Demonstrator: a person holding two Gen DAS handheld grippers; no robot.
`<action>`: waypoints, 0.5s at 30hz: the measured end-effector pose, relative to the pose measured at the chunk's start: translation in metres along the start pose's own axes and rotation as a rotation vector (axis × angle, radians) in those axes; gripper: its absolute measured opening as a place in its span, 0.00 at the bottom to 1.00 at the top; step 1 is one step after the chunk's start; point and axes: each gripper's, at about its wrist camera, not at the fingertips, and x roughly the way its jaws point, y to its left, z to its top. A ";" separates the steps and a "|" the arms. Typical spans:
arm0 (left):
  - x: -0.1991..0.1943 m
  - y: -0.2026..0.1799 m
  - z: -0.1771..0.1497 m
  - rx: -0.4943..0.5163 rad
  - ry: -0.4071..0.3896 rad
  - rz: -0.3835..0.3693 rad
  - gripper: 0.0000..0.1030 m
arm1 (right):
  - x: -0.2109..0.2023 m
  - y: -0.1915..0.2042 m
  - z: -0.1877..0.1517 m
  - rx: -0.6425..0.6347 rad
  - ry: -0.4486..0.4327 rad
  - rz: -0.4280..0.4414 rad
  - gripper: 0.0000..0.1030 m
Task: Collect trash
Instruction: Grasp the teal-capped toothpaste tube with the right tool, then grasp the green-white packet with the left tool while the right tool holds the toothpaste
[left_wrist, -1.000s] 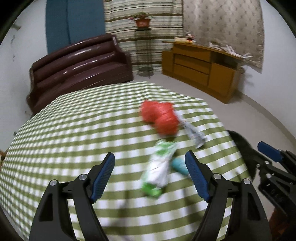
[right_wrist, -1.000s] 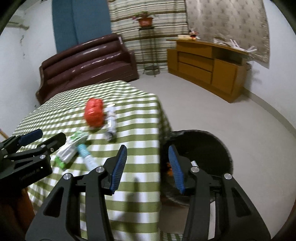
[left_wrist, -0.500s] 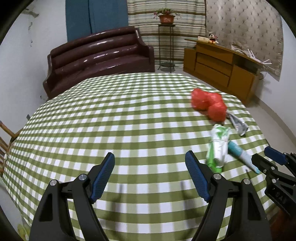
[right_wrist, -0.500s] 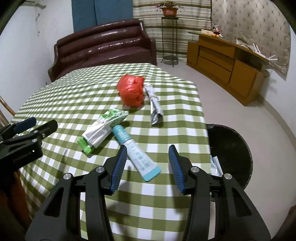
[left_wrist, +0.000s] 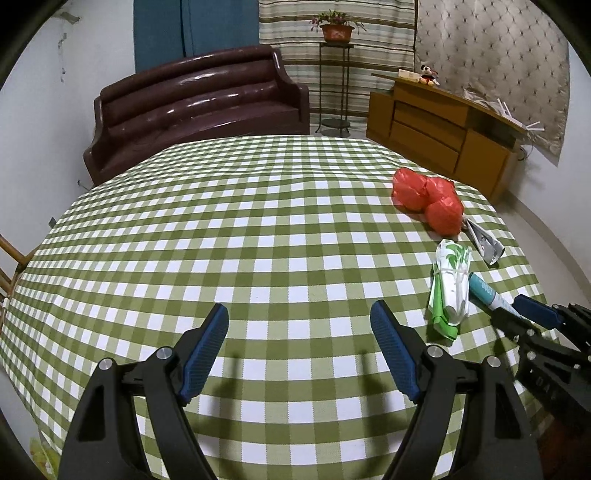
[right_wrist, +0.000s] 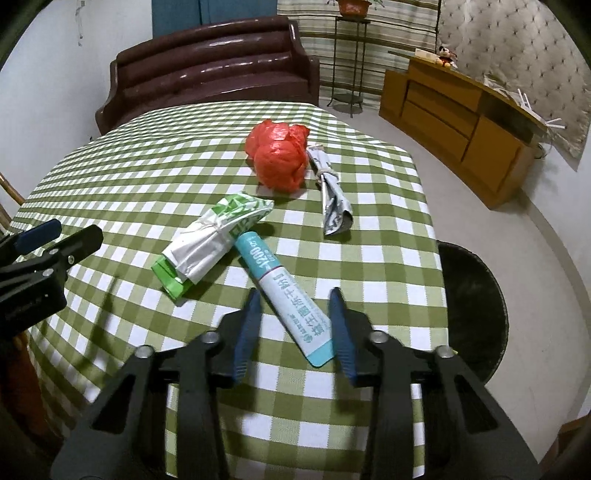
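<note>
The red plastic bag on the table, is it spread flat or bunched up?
Bunched up. The red plastic bag sits as a crumpled, rounded wad on the checked tablecloth, with creases all over and no flat sheet showing.
</note>
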 end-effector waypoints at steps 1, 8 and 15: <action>0.000 -0.001 0.000 0.001 0.001 -0.002 0.75 | 0.000 -0.001 0.000 0.004 -0.001 -0.002 0.24; 0.000 -0.008 0.001 0.007 -0.001 -0.012 0.75 | -0.004 -0.004 -0.003 0.012 -0.013 0.012 0.17; -0.005 -0.026 0.009 0.031 -0.021 -0.053 0.77 | -0.028 -0.018 -0.002 0.061 -0.088 0.007 0.16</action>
